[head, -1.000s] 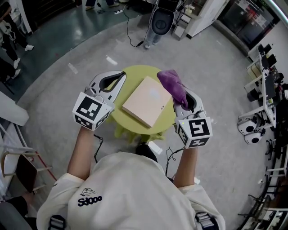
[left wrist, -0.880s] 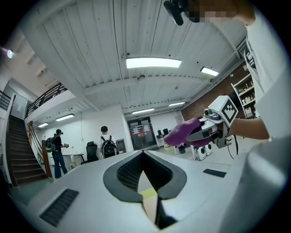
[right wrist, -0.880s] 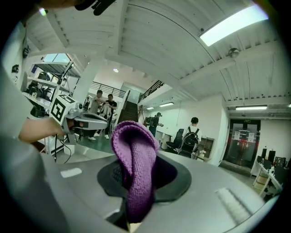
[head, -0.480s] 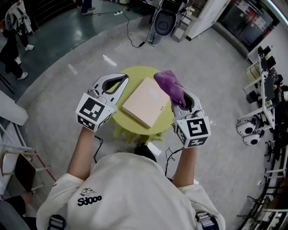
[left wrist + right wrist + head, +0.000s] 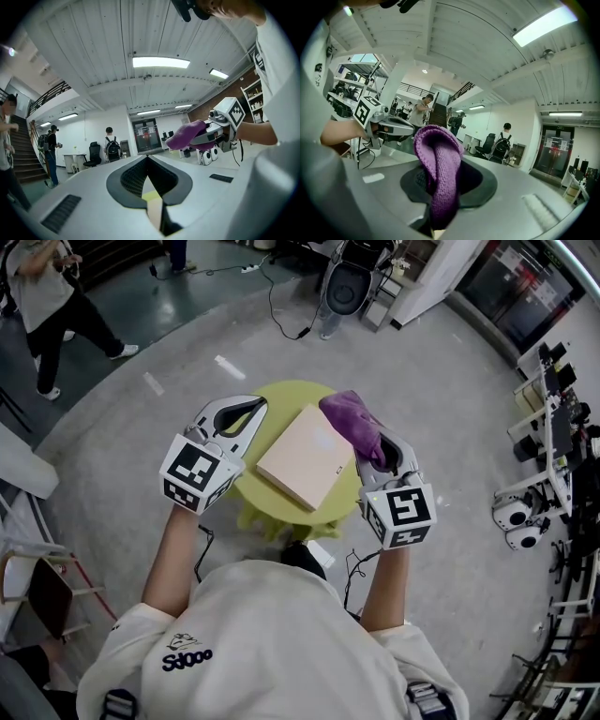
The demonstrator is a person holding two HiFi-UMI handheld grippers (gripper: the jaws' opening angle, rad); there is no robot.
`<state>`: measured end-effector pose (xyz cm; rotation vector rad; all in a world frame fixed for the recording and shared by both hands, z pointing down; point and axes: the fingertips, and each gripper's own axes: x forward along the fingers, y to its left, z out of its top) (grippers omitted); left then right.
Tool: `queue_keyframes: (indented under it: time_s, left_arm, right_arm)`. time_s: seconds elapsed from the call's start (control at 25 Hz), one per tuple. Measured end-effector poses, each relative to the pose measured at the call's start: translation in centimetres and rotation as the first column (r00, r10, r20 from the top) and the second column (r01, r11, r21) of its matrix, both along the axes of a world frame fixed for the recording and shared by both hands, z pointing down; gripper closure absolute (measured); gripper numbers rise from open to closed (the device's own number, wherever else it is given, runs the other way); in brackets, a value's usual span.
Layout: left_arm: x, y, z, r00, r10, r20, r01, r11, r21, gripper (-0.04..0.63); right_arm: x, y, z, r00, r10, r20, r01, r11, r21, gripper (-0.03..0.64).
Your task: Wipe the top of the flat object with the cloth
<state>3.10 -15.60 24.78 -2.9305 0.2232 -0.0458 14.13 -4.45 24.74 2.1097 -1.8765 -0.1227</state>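
- The grey floor (image 5: 450, 409) fills most of the head view.
- A person in a white shirt (image 5: 272, 643) takes up the bottom of the head view, with both arms reaching up the frame (one gripper in each hand).
- A round yellow-green table (image 5: 286, 395) stands in the middle of the head view, just above the person.
- The flat object (image 5: 307, 468) is a pale tan square. It lies flat on the table, turned so one corner points to the top of the frame.
- The left gripper (image 5: 255, 405) is to the left of the flat object, over the left edge of the table. In the left gripper view its jaws are closed tip to tip with nothing between them. Through the small gap below the tips you can see a bit of yellow-green and a bit of tan.
- The right gripper (image 5: 380, 451) is to the right of the flat object, over the right edge of the table. Its jaws are squeezed tight on the cloth.
- The cloth (image 5: 352, 423) is purple and knitted. It sticks out of the right gripper's jaws toward the upper left and covers the flat object's upper right edge in the head view. I cannot tell if it touches the flat object.
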Motion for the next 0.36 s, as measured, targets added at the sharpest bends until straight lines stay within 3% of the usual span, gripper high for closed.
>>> queue_keyframes:
  time_s: [0.36]
  left_arm:
    - [0.25,-0.05,0.67,1.0,0.004,0.013,-0.003,1.0,-0.025,0.595]
  right_arm:
    - [0.41,-0.16,0.32,1.0,0.003,0.003,-0.003,1.0,-0.013,0.534]
